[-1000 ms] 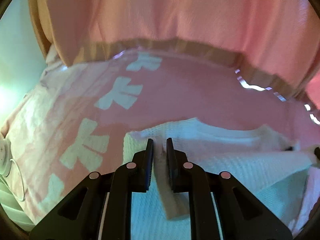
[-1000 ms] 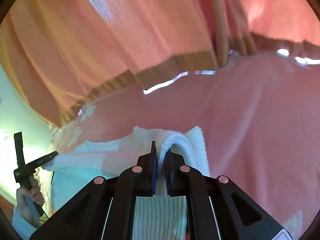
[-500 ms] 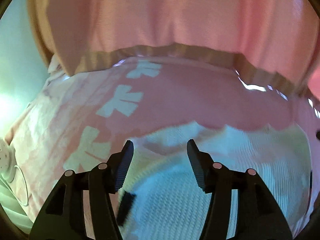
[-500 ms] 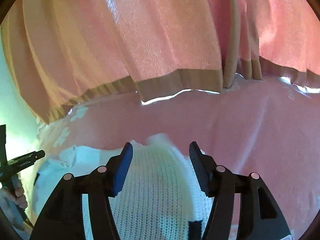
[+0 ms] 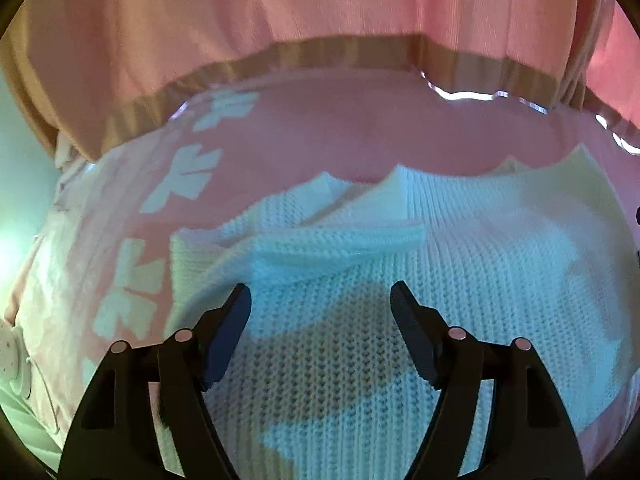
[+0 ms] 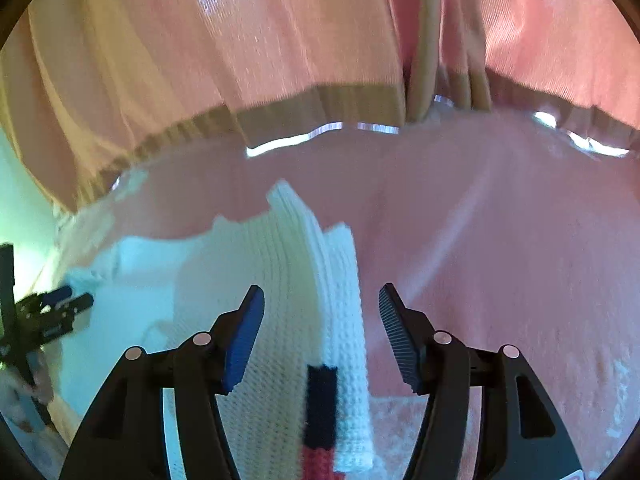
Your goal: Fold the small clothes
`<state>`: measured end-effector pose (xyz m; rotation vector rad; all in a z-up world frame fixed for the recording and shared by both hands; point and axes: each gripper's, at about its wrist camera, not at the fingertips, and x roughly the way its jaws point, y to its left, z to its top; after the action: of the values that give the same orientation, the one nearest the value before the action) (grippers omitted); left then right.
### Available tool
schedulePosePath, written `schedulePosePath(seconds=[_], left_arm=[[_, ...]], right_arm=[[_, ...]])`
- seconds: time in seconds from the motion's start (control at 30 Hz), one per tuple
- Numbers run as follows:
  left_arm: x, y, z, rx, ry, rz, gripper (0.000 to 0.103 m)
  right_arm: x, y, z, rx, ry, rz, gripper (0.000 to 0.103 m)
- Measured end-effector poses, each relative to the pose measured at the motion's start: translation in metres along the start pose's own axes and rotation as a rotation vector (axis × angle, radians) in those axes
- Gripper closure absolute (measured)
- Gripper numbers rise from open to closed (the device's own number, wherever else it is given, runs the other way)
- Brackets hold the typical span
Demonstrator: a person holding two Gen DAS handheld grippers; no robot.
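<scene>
A white knitted garment (image 5: 360, 280) lies folded on a pink bedspread (image 5: 320, 132). My left gripper (image 5: 320, 304) is open just above the garment, holding nothing. In the right wrist view the same garment (image 6: 280, 280) shows its folded right edge with a dark and red stripe (image 6: 320, 400) near the bottom. My right gripper (image 6: 320, 304) is open over that edge, holding nothing. The left gripper (image 6: 56, 304) also shows at the far left of the right wrist view.
The bedspread has a row of white bow-like shapes (image 5: 180, 184) along its left side. A pink curtain with a tan hem (image 5: 320, 52) hangs behind the bed. A white corded object (image 5: 12, 360) lies at the left edge.
Both grippers were shut on the white garment one second ago. Both have opened and let it go. The garment now lies flat on the bedspread.
</scene>
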<state>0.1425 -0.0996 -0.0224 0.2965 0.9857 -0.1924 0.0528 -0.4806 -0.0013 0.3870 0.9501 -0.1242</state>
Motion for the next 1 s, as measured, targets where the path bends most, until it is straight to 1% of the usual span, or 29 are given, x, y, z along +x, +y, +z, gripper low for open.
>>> schedulePosePath(seconds=[0.03, 0.07, 0.1, 0.13, 0.17, 0.2, 0.27, 0.3, 0.33, 0.37, 0.4, 0.43, 0.47, 0.5, 0.53, 0.57, 0.6, 0.63, 0.67, 0.7, 0.73, 0.77, 0.8, 0.83, 0.9, 0.93, 0.97, 1.0], left_arm=[[0.006, 0.000, 0.001, -0.006, 0.020, -0.025, 0.052], [0.010, 0.001, 0.003, -0.016, 0.030, -0.054, 0.065], [0.010, 0.003, 0.005, -0.029, 0.030, -0.068, 0.078], [0.010, 0.005, 0.008, -0.043, 0.024, -0.071, 0.089], [0.009, 0.008, 0.012, -0.061, 0.020, -0.071, 0.103], [0.007, 0.012, 0.016, -0.088, 0.010, -0.071, 0.103], [-0.002, 0.024, 0.025, -0.147, -0.031, -0.074, 0.103], [-0.007, 0.036, 0.030, -0.191, -0.052, -0.062, 0.103], [-0.008, 0.045, 0.034, -0.226, -0.055, -0.050, 0.103], [-0.004, 0.054, 0.036, -0.257, -0.043, -0.026, 0.103], [0.009, 0.064, 0.037, -0.277, 0.003, 0.011, 0.102], [0.020, 0.070, 0.036, -0.285, 0.047, 0.045, 0.102], [0.023, 0.073, 0.035, -0.295, 0.063, 0.064, 0.102], [0.020, 0.074, 0.032, -0.303, 0.063, 0.062, 0.102], [0.011, 0.071, 0.031, -0.293, 0.048, 0.049, 0.101], [-0.005, 0.063, 0.027, -0.255, 0.014, 0.047, 0.099], [-0.018, 0.057, 0.022, -0.223, -0.013, 0.055, 0.092], [-0.031, 0.049, 0.015, -0.185, -0.041, 0.072, 0.085], [-0.041, 0.038, 0.007, -0.153, -0.056, 0.089, 0.064], [-0.049, 0.027, -0.003, -0.127, -0.062, 0.097, 0.050], [-0.054, 0.019, -0.010, -0.109, -0.069, 0.094, 0.050], [-0.056, 0.011, -0.017, -0.089, -0.070, 0.098, 0.050], [-0.056, 0.001, -0.027, -0.064, -0.062, 0.110, 0.050], [-0.054, -0.007, -0.036, -0.046, -0.041, 0.112, 0.050], [-0.047, -0.009, -0.050, -0.046, 0.009, 0.085, 0.050], [-0.045, -0.009, -0.055, -0.053, 0.026, 0.077, 0.050], [-0.044, -0.009, -0.059, -0.059, 0.034, 0.074, 0.050], [-0.045, -0.007, -0.062, -0.061, 0.028, 0.082, 0.050]], right_arm=[[0.005, -0.001, -0.001, -0.005, 0.013, 0.007, 0.044], [0.012, 0.000, -0.001, -0.013, 0.027, 0.017, 0.045], [0.018, 0.001, 0.000, -0.027, 0.032, 0.018, 0.048], [0.022, 0.003, 0.000, -0.041, 0.034, 0.021, 0.071], [0.025, 0.005, 0.000, -0.050, 0.046, 0.032, 0.095], [0.023, 0.007, 0.000, -0.045, 0.038, 0.039, 0.096], [0.003, 0.014, 0.006, -0.046, -0.040, 0.083, 0.096], [-0.005, 0.017, 0.008, -0.056, -0.071, 0.087, 0.096], [-0.008, 0.019, 0.009, -0.070, -0.085, 0.068, 0.096], [-0.001, 0.019, 0.009, -0.093, -0.057, 0.025, 0.095], [0.010, 0.017, 0.006, -0.096, -0.013, -0.018, 0.095], [0.016, 0.014, 0.003, -0.081, 0.013, -0.036, 0.094], [0.020, 0.010, -0.002, -0.054, 0.046, -0.044, 0.093], [0.011, 0.011, -0.004, -0.052, 0.026, -0.050, 0.093], [-0.004, 0.016, -0.006, -0.075, -0.019, -0.054, 0.093], [-0.019, 0.022, -0.008, -0.101, -0.058, -0.052, 0.093], [-0.037, 0.030, -0.014, -0.130, -0.102, -0.040, 0.093], [-0.050, 0.036, -0.019, -0.149, -0.124, -0.025, 0.092], [-0.057, 0.043, -0.030, -0.167, -0.118, -0.002, 0.092], [-0.056, 0.045, -0.039, -0.170, -0.091, 0.000, 0.092], [-0.048, 0.045, -0.050, -0.164, -0.043, -0.013, 0.092], [-0.030, 0.043, -0.067, -0.153, 0.049, -0.047, 0.092], [-0.018, 0.039, -0.079, -0.141, 0.115, -0.071, 0.093], [-0.018, 0.036, -0.088, -0.134, 0.103, -0.076, 0.095], [-0.029, 0.039, -0.087, -0.165, 0.081, -0.108, 0.097], [-0.038, 0.037, -0.088, -0.158, 0.050, -0.110, 0.097], [-0.048, 0.033, -0.091, -0.128, 0.020, -0.096, 0.094], [-0.053, 0.030, -0.094, -0.105, 0.010, -0.087, 0.092]])
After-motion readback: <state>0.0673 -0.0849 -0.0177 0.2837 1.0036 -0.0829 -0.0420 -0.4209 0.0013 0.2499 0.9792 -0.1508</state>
